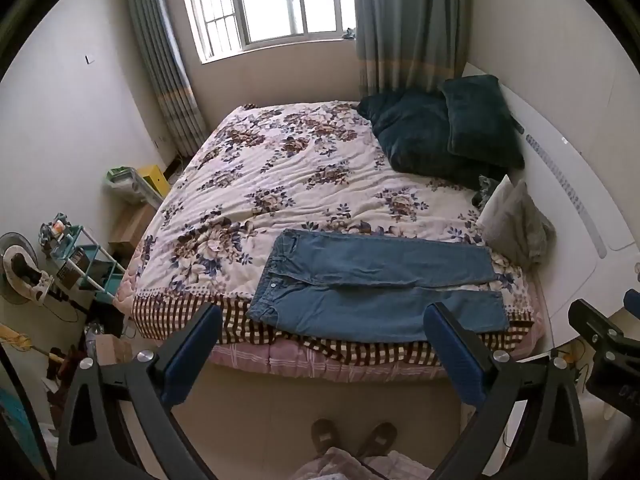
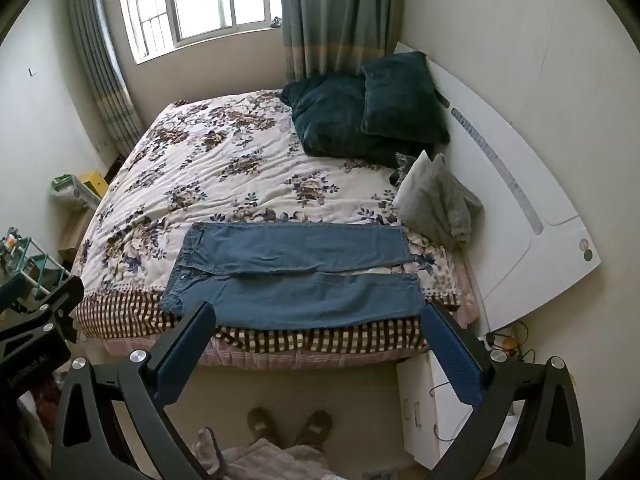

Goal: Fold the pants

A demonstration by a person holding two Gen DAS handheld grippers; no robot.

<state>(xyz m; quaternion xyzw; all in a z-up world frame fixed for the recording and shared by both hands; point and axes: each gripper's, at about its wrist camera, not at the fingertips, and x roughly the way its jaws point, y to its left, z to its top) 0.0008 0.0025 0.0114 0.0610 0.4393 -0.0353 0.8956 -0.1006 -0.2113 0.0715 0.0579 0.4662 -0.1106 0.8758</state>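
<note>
Blue denim pants (image 1: 372, 284) lie flat on the near edge of the bed (image 1: 280, 176), waist to the left, both legs stretched to the right side by side. They also show in the right wrist view (image 2: 296, 276). My left gripper (image 1: 324, 320) is open and empty, held above the floor in front of the bed, short of the pants. My right gripper (image 2: 318, 318) is open and empty at about the same height, also in front of the bed edge. Part of the right gripper (image 1: 600, 336) shows at the left view's right edge.
Dark green pillows (image 1: 448, 132) and a grey cloth pile (image 1: 516, 224) sit at the bed's right end by a white headboard (image 1: 580, 208). A shelf rack (image 1: 84, 264) and clutter stand left. A white cabinet (image 2: 432, 396) stands right. The person's slippered feet (image 1: 352, 436) are below.
</note>
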